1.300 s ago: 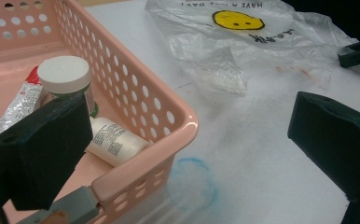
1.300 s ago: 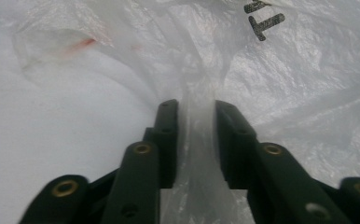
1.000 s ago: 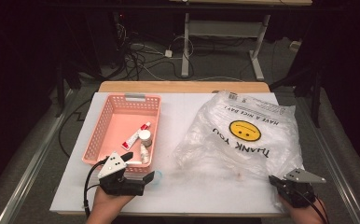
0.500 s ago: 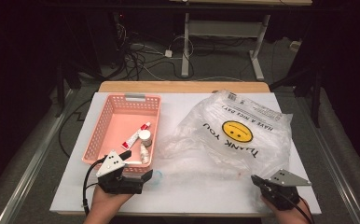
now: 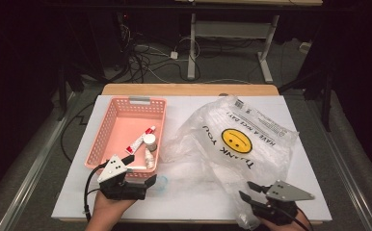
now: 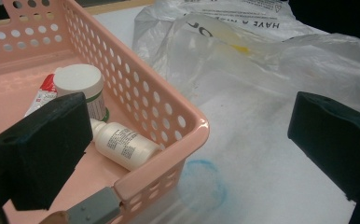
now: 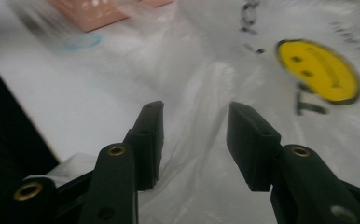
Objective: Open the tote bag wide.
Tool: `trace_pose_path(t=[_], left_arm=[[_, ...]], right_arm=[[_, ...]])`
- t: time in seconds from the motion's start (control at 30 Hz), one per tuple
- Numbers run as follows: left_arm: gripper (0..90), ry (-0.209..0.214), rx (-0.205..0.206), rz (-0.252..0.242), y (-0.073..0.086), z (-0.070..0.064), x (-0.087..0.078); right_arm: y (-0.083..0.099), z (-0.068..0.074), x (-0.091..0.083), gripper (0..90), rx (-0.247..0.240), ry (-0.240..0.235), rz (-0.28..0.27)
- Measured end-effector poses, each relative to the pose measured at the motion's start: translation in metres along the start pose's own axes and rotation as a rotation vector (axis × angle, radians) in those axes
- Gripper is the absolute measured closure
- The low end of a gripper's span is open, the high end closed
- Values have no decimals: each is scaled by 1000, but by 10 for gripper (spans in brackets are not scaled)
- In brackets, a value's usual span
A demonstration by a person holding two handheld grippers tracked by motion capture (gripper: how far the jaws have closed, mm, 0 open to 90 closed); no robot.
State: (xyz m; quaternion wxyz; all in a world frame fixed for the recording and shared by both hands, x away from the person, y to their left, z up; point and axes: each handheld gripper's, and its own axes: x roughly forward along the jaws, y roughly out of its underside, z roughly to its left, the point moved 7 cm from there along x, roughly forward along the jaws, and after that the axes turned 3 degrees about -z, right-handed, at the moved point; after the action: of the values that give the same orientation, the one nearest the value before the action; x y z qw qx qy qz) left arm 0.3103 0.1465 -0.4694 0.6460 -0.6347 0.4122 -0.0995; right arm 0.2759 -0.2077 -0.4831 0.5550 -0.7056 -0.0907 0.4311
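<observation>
Two tongs are in my hands, and the work lies with the clear plastic bag (image 5: 232,144) that sprawls over the right half of the white table (image 5: 189,108). It bears a yellow smiley face (image 5: 236,139) with "THANK YOU" and "HAVE A NICE DAY" printed around it, and it lies crumpled and mostly flat, its near corner trailing to the table's near edge.

My right gripper (image 5: 250,191) sits at that near right corner, jaws spread apart, with a loose fold of the bag (image 7: 201,116) running between them in the right gripper view. I cannot tell whether either pad touches the film; nothing is pinched.

My left gripper (image 5: 143,180) rests at the near left, jaws wide open, one pad over the near right corner of the pink basket (image 5: 108,129) and the other over bare table just beside the bag's left edge. A faint blue ring mark (image 6: 205,183) shows on the table between the pads, just outside the basket wall.

Inside the basket, at its near right, stand a white-capped jar (image 6: 80,86), a small white bottle (image 6: 124,145) lying on its side against it, and a red-and-white tube (image 5: 139,139) to the far left of them.
</observation>
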Motion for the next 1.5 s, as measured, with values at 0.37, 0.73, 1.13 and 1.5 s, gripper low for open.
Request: trace_pose_path(t=[0.37,0.73,1.13,1.5], left_arm=[[0,1,4,0,-1,-1,1],[0,9,6,2,-1,-6,1],[0,16,7,-3,-3,-9,1],[0,16,16,0,-2,-9,1]], right_arm=[[2,-81,-39,542,128,176,-81],[8,-187,-20,501,224,317,-28],[16,-269,43,249,315,356,124],[25,-259,52,900,235,305,205]])
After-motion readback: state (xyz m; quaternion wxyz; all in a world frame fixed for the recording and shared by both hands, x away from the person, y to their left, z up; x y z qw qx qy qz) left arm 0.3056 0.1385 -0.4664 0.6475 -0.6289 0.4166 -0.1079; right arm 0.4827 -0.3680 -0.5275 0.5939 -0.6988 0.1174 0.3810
